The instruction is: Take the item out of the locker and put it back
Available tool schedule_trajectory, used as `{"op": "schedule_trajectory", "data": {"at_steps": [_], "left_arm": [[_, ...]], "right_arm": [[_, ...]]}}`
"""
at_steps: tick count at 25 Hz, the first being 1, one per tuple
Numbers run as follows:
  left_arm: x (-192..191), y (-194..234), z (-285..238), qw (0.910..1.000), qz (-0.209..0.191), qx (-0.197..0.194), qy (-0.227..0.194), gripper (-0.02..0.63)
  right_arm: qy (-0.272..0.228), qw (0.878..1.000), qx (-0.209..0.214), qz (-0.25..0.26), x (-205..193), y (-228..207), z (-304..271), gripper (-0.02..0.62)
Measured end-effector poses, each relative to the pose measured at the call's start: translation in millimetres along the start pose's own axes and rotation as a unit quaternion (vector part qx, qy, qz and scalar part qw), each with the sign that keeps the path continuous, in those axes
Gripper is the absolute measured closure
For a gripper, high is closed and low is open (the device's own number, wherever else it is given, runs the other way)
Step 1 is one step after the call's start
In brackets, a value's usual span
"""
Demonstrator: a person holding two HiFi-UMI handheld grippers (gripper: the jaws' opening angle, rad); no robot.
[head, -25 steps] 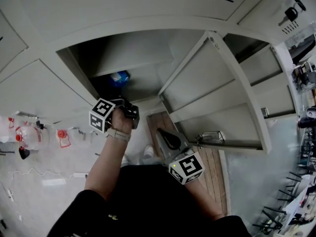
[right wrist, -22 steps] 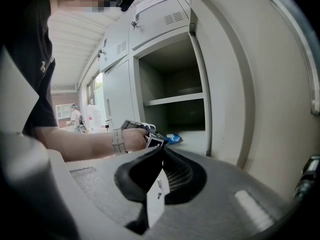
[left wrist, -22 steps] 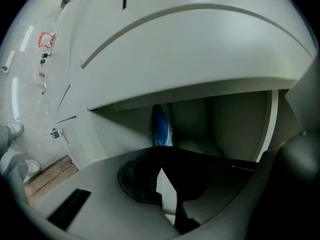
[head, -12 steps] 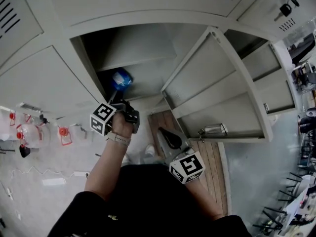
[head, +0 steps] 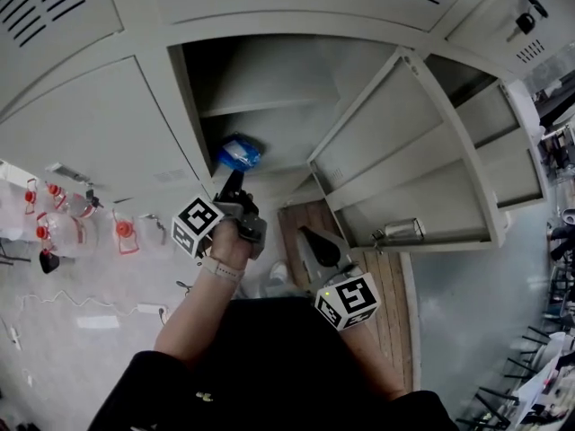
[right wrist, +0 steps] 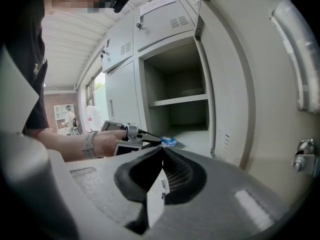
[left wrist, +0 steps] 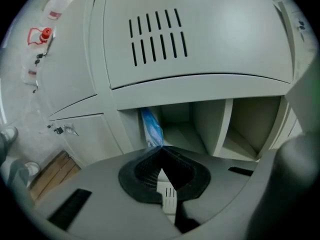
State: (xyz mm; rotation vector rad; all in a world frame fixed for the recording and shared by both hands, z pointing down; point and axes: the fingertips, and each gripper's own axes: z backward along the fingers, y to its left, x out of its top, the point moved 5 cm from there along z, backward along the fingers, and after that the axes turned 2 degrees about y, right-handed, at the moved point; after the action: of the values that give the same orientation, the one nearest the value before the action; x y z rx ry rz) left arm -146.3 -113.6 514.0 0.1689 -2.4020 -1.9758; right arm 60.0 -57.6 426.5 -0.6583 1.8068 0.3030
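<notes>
A blue plastic packet [head: 240, 153] sits at the front of the open locker's lower compartment [head: 269, 124]. My left gripper [head: 235, 178] is shut on its near edge. In the left gripper view the blue packet [left wrist: 151, 128] stands up from the closed tips of the left gripper [left wrist: 160, 147]. The right gripper view shows the blue packet [right wrist: 169, 142] just over the locker floor, at the tip of the left gripper [right wrist: 152, 143]. My right gripper [head: 304, 237] hangs lower, in front of the open door [head: 422, 151]. It is shut with nothing in it, as the right gripper [right wrist: 162, 150] shows in its own view.
The locker door swings out to the right and has a latch [head: 400, 232] near its lower edge. A shelf [right wrist: 180, 100] divides the locker. Bottles with red caps [head: 54, 232] stand on the floor at left. Wooden boards [head: 388, 285] lie below the door.
The blue packet has come from the darker inside of the locker toward its front edge, with the left gripper on it. The right gripper has hardly moved.
</notes>
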Motion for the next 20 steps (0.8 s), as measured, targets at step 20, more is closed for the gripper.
{"op": "schedule_trajectory", "data": {"at_steps": [20], "left_arm": [[-19,-32,97,0.9934,-0.07,-0.067,0.063,0.594]], "right_arm": [[-0.012,0.999,0.035,-0.013,7,10,-26,0.598]]}}
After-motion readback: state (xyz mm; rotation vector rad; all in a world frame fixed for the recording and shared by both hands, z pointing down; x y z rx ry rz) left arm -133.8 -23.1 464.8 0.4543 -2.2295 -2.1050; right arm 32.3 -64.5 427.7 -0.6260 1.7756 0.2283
